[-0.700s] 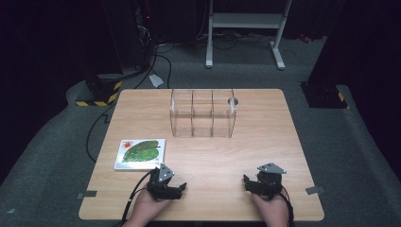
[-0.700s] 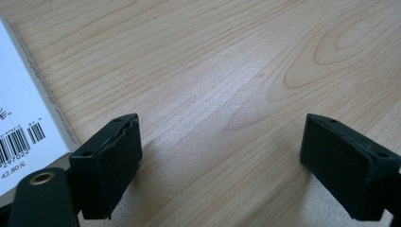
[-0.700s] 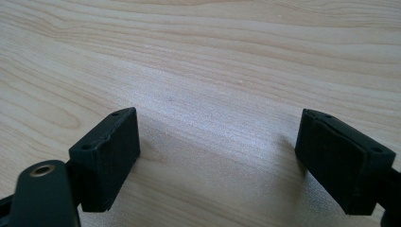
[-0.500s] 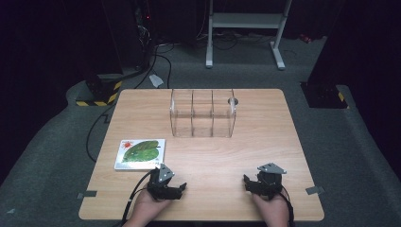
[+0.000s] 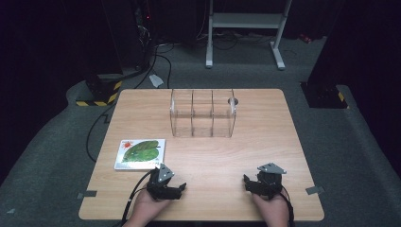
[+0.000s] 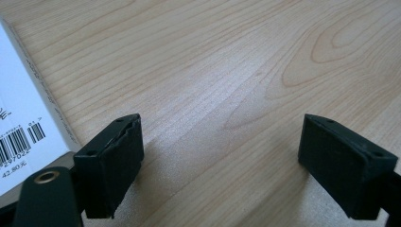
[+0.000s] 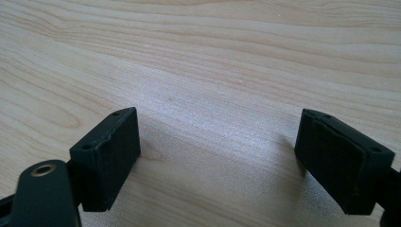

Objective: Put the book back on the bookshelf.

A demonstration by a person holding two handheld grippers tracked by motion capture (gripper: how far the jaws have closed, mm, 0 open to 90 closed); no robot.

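- We take the book [image 5: 140, 153], flat near the table's [image 5: 283, 142] left edge and just ahead of our left gripper [image 5: 176, 188], as the thing to handle; its back cover [image 6: 23, 118] lies beside that gripper's jaw.
- Both grippers rest low at the near edge, the left released with bare wood between its jaws, the right gripper [image 5: 250, 182] likewise released and empty.
- We judge no grasp has begun.
- Next, we would need to bring the left gripper to the book's edge, likely bound for the clear divided rack [image 5: 202, 113] beyond.
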